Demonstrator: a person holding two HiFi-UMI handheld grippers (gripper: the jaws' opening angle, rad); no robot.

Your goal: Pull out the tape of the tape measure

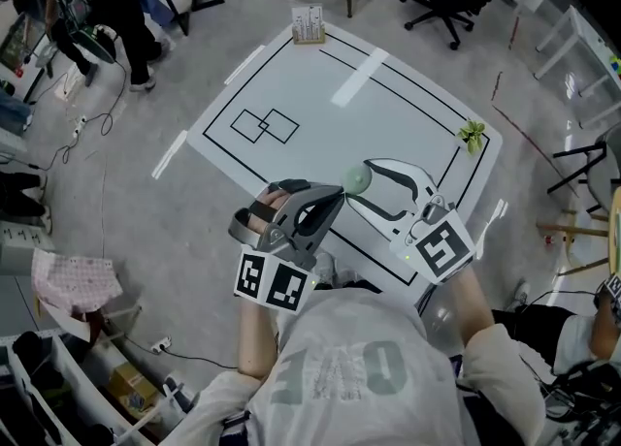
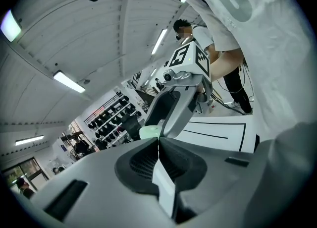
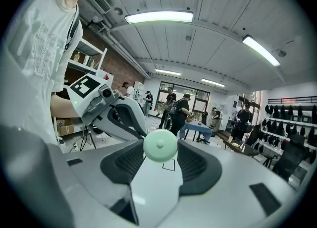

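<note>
Left gripper (image 1: 341, 193), jaws pressed together, touches the tape measure (image 1: 356, 179) from its lower left, while the right gripper (image 1: 359, 180) clamps it from the lower right, so the pull likely runs toward lower left.

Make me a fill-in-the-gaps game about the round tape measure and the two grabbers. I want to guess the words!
1. The round tape measure is pale ___ in colour.
2. The gripper holding it is in the person's ___ hand.
3. The left gripper has its jaws ___.
4. The white mat on the floor has ___ lines drawn on it.

Missing words: green, right, shut, black.
</note>
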